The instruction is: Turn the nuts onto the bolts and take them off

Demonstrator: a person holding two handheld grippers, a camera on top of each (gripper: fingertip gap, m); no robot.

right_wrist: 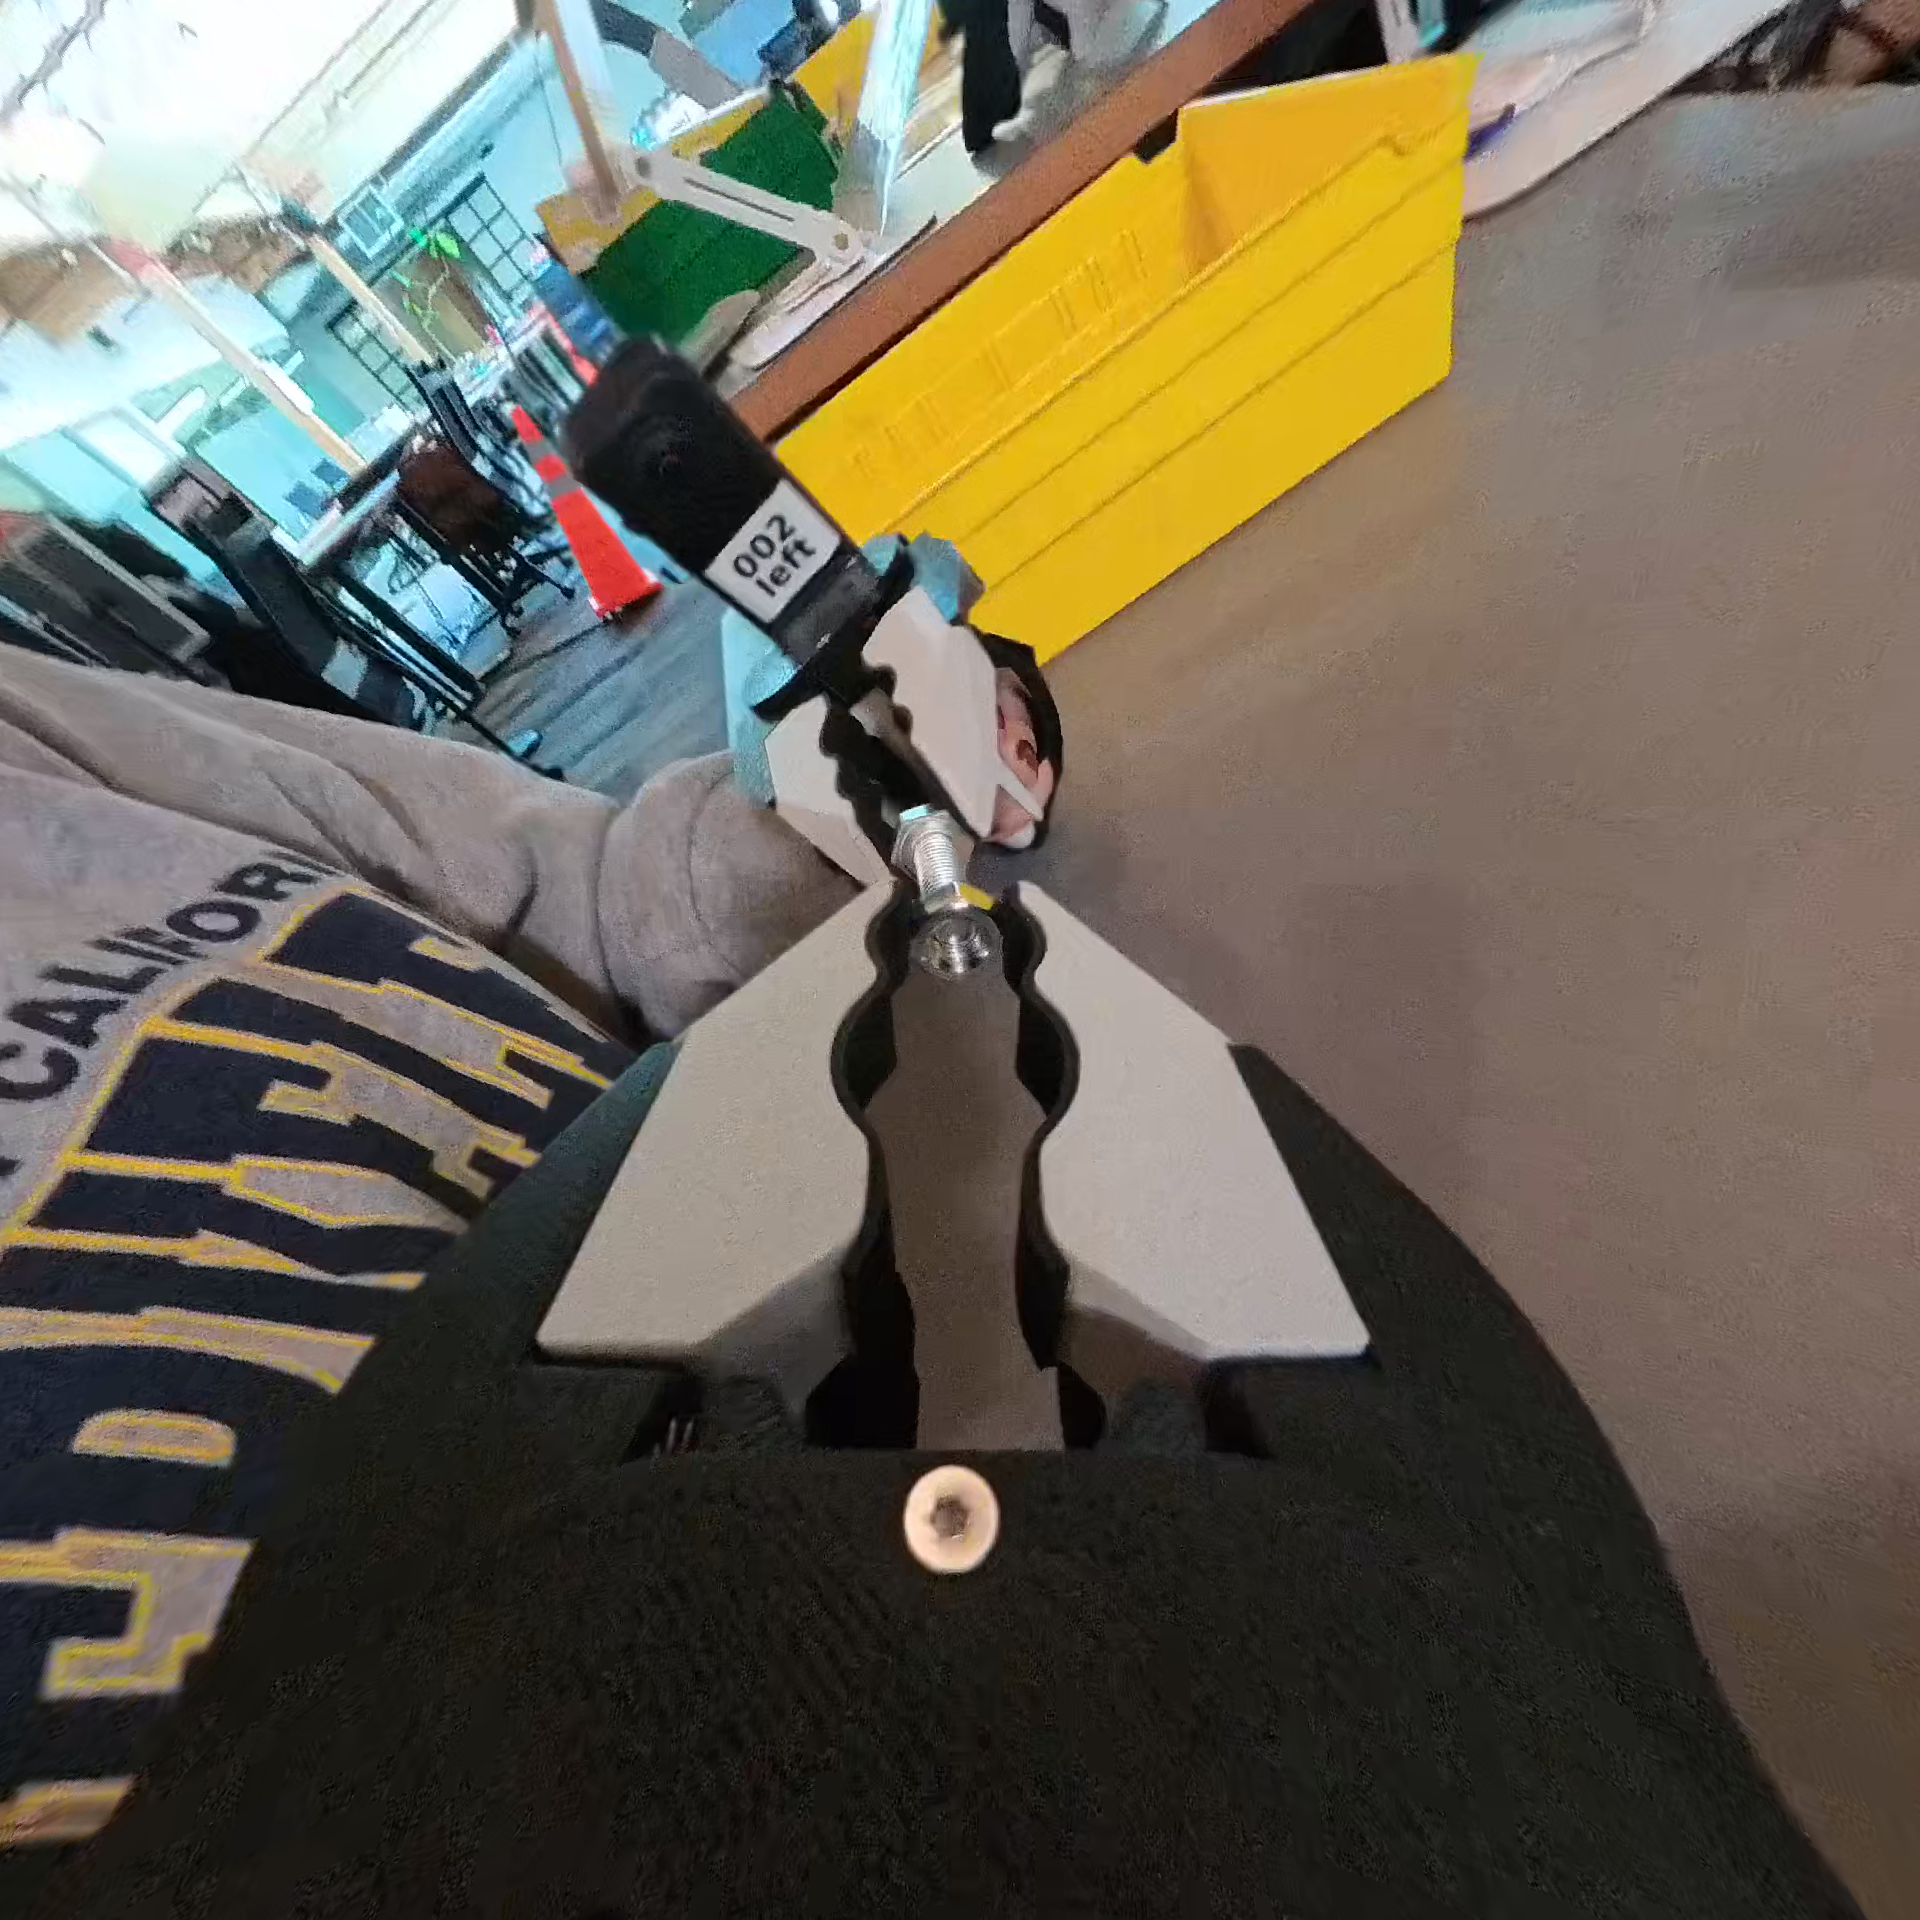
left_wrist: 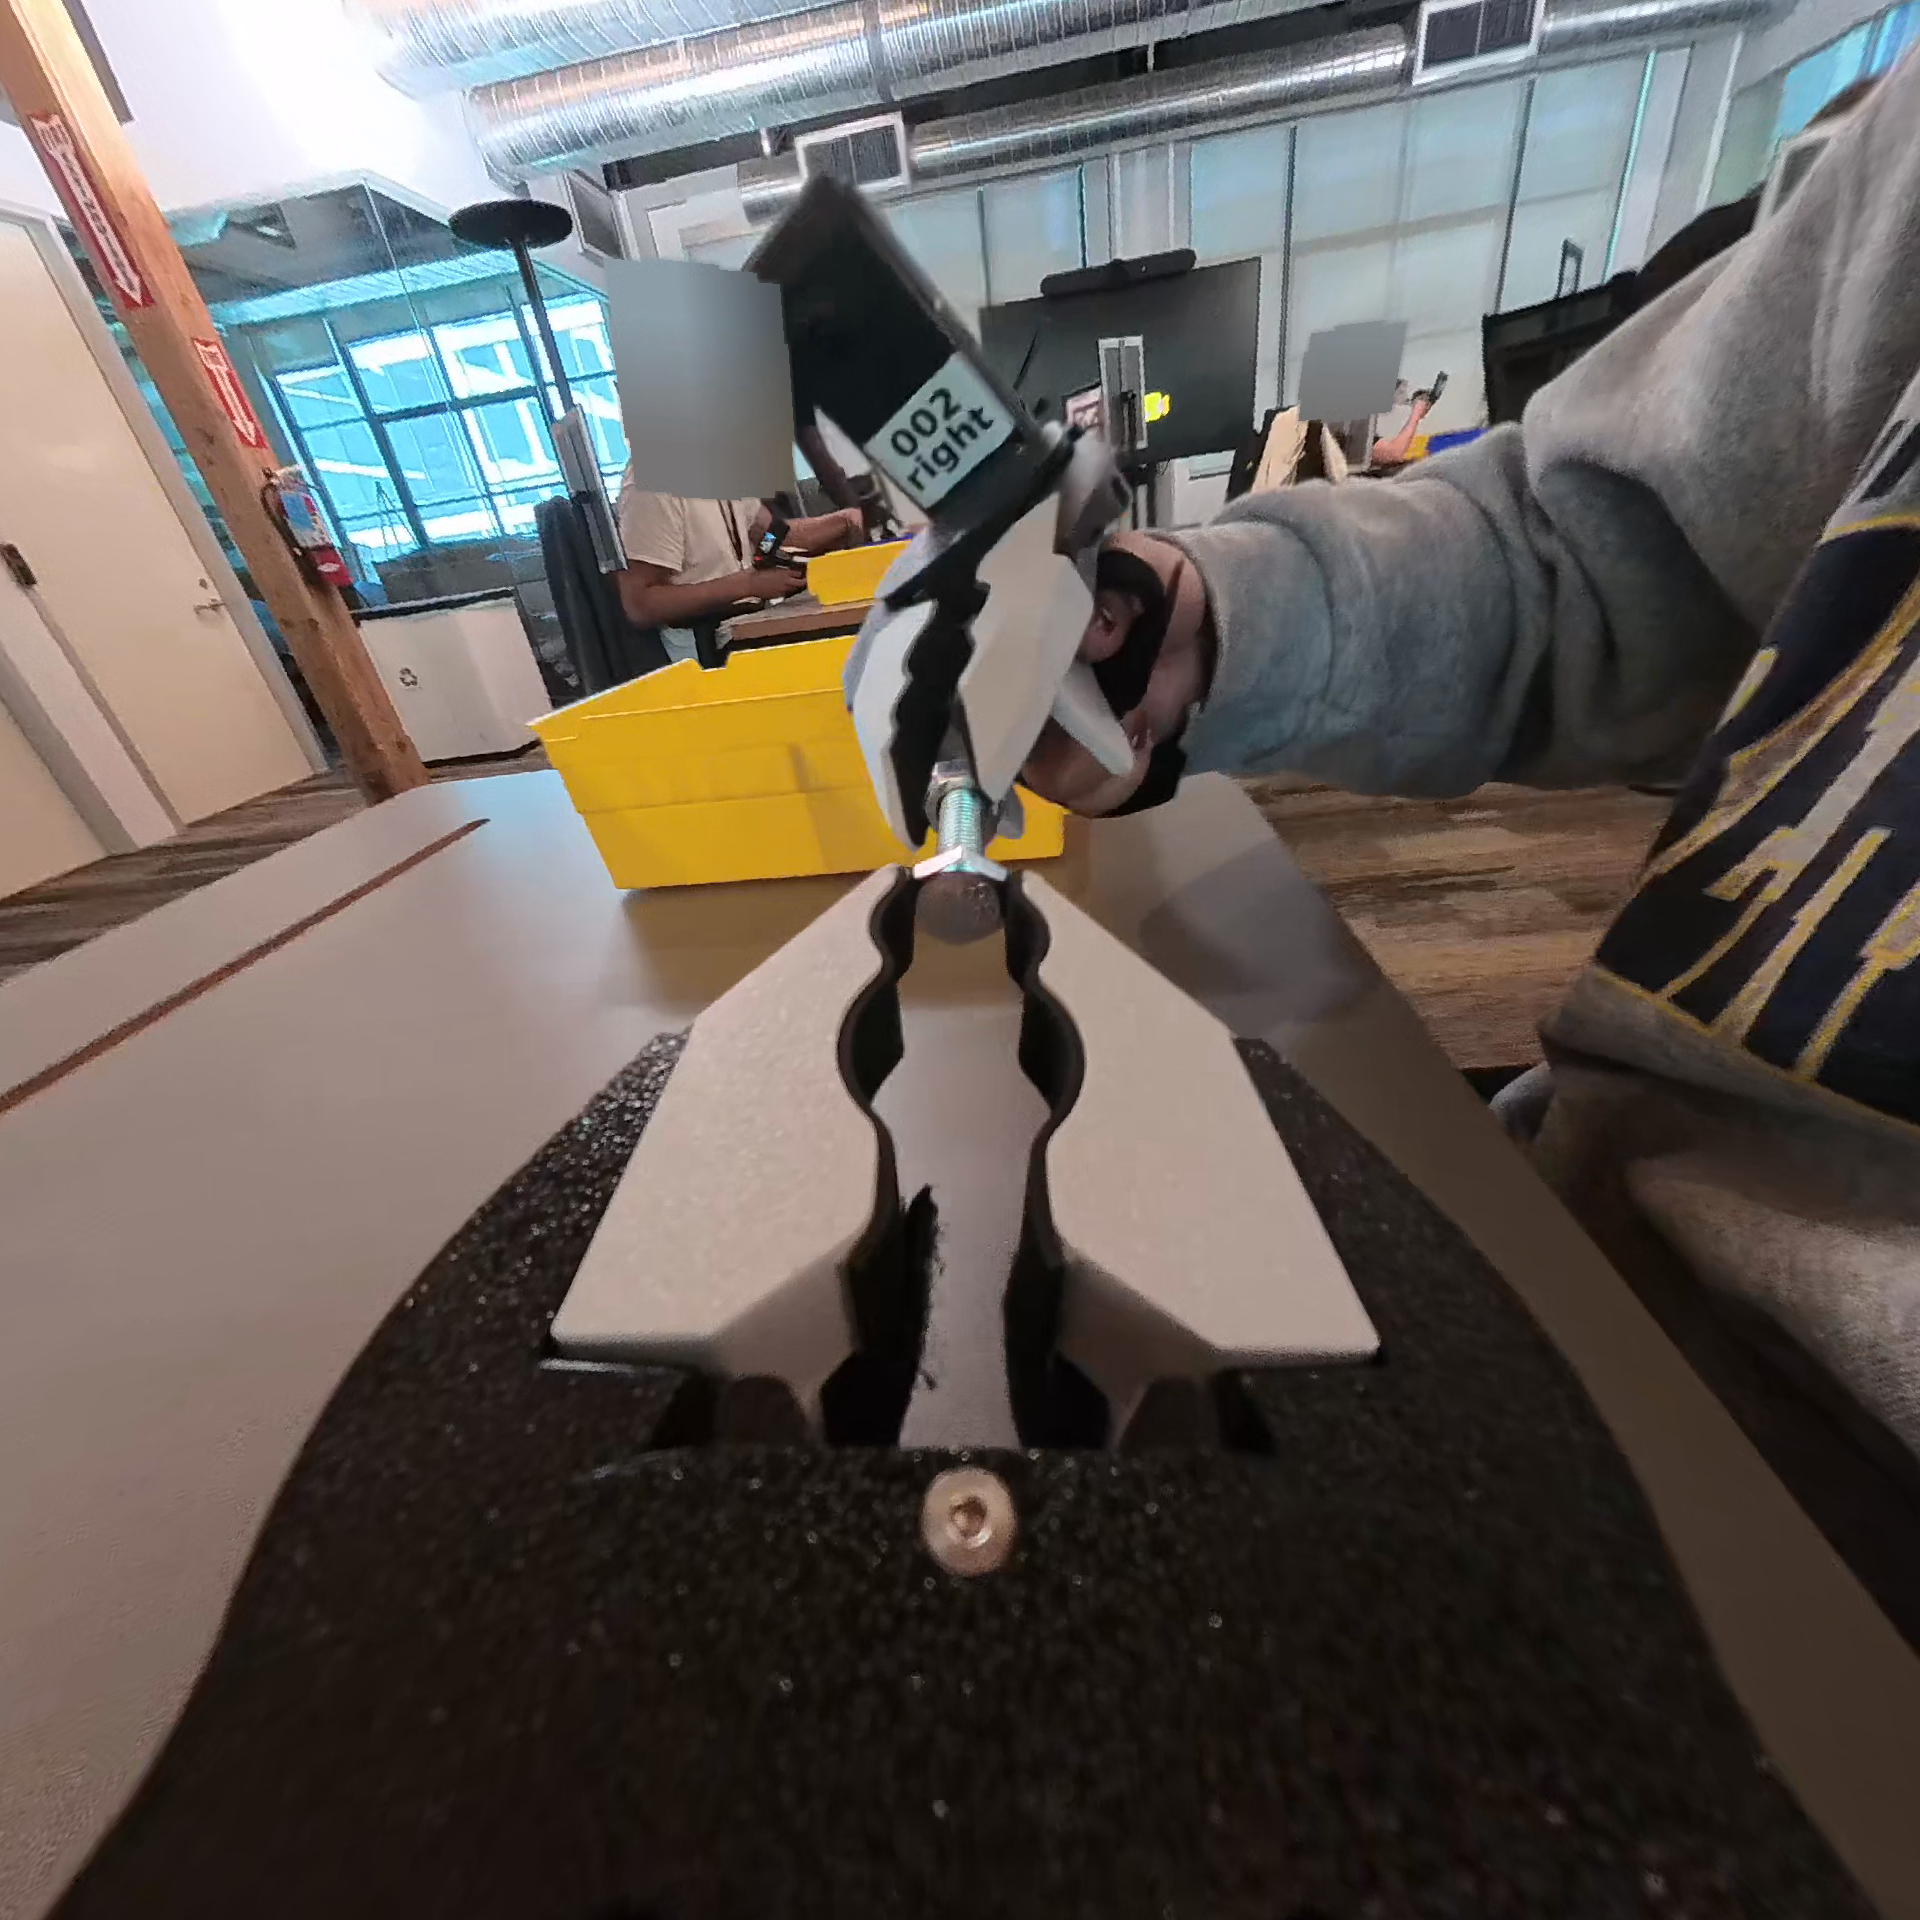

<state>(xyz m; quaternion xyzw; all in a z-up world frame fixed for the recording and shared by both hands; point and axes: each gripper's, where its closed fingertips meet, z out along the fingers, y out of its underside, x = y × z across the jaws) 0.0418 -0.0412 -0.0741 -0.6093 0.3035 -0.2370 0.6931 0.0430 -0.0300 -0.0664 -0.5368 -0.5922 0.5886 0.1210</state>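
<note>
Left wrist view: your left claw is closed on the near end of the bolt, its tips pinching the rounded grey end. The right claw comes down from above and ahead and is closed on the bolt's other end. The bolt bridges the two claws in the air, clear of the counter. A thin hex nut sits on the thread just beyond the left claw's tips. There looks to be a second hex piece up between the right claw's tips, though I cannot tell whether the pads bear on it or on bare thread.

A yellow bin stands on the counter beyond both claws.

Expect the bolt to be light, rigid and hard. It won't give under pressure, but smooth metal on smooth pads can twist or slide. Hold the end in the scalloped notch near the left claw's tips so it cannot roll while the other claw turns.

The nut is small and thin, so it offers little purchase. Take it across two opposite flats, square to the thread, not by the corners. Keep both claws in line with the bolt's axis, since a tilt will likely bind the thread. Once free, the nut would drop and roll easily, so stay low over the counter.
</note>
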